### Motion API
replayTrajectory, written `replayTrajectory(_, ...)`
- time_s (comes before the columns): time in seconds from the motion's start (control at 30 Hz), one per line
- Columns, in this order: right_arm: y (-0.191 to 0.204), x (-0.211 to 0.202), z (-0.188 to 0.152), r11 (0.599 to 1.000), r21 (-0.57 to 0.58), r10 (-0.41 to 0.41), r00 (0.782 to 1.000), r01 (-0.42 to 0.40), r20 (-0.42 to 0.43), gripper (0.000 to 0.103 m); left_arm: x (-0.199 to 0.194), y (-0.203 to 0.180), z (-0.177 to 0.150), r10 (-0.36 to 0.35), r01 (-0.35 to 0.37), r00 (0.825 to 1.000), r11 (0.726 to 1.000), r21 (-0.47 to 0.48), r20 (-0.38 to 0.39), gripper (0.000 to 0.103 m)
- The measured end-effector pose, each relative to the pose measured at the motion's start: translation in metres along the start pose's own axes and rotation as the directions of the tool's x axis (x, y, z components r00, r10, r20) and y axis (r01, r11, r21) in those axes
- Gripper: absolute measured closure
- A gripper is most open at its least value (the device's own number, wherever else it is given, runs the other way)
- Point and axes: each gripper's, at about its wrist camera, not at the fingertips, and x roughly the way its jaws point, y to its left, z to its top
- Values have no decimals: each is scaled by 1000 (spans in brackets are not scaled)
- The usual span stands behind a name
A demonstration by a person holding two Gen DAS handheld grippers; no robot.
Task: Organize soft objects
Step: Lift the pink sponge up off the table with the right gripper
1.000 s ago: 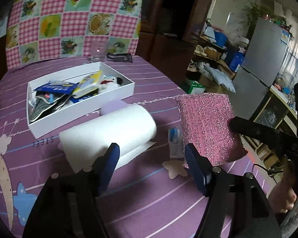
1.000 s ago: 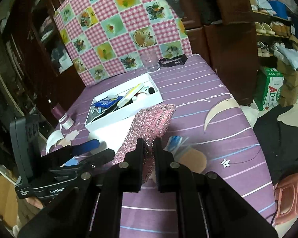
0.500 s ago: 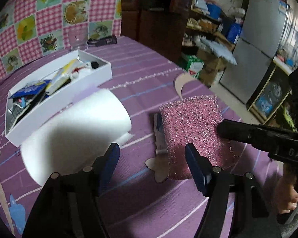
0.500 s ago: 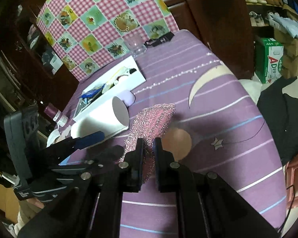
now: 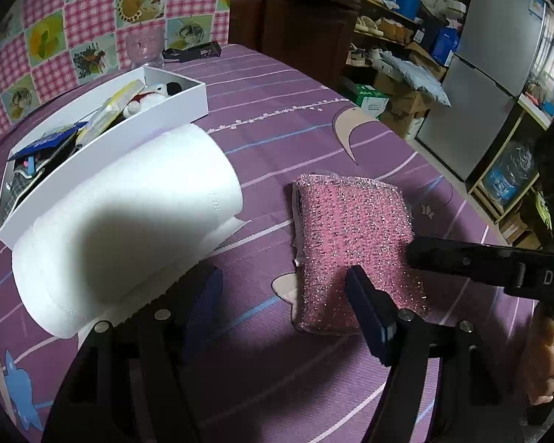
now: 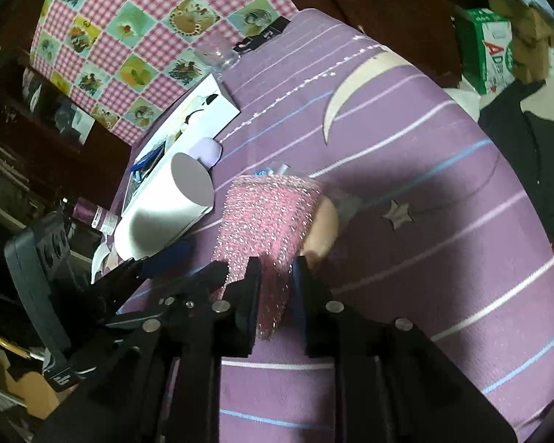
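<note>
Here the pink glittery sponge lies flat on the purple tablecloth, just to the right of the white paper roll, which serves as the landmark. Behind the roll, touching it, sits the white box filled with small packets and a plush toy. The right gripper reaches the sponge's near end; its jaws are opening, with the sponge's edge between them and a gap showing on either side of it. The left gripper hovers in front of the roll, its blue-padded fingers spread wide with nothing between them, one tip near the roll and the other over the sponge's near corner.
</note>
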Motion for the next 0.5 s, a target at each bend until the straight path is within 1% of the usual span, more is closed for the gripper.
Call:
replayTrajectory(0.03,-1,-2,-1,1000,3,-4,1000,4,0,82,0,1,0,-5,5,1000,1000,-7,-2,32)
replayTrajectory(0.07,-1,-3,-1,1000,4,-12,1000,12,1,78,0,2,-1,-9,8,1000,1000,-12,-4,32)
replayTrajectory(0.1,-1,-5,-2,1000,6,-30,1000,30,3,70,0,3,0,-9,9,1000,1000,-13,-4,32)
replayTrajectory(0.13,-2,-7,-2,999,9,-40,999,40,7,64,0,3,0,-4,4,1000,1000,-10,-4,32)
replayTrajectory(0.17,-3,-9,-2,999,15,-46,999,45,14,54,0,2,-1,2,-2,1000,1000,-7,-3,32)
replayTrajectory(0.2,-4,-10,-2,999,20,-43,999,42,20,50,0,1,-1,8,-8,1000,1000,-3,-2,32)
replayTrajectory(0.37,3,0,-1,999,15,37,999,-36,-18,50,-2,-1,-2,24,-24,1000,1000,10,2,32)
replayTrajectory(0.43,10,10,0,998,9,55,997,-54,-50,50,-2,-1,-2,21,-21,1000,1000,6,1,32)
replayTrajectory(0.47,13,15,1,998,11,59,996,-58,-63,52,-2,0,-2,20,-20,1000,1000,4,2,32)
replayTrajectory(0.5,15,19,2,999,12,45,997,-44,-57,59,-3,1,-2,28,-28,1000,1000,0,5,32)
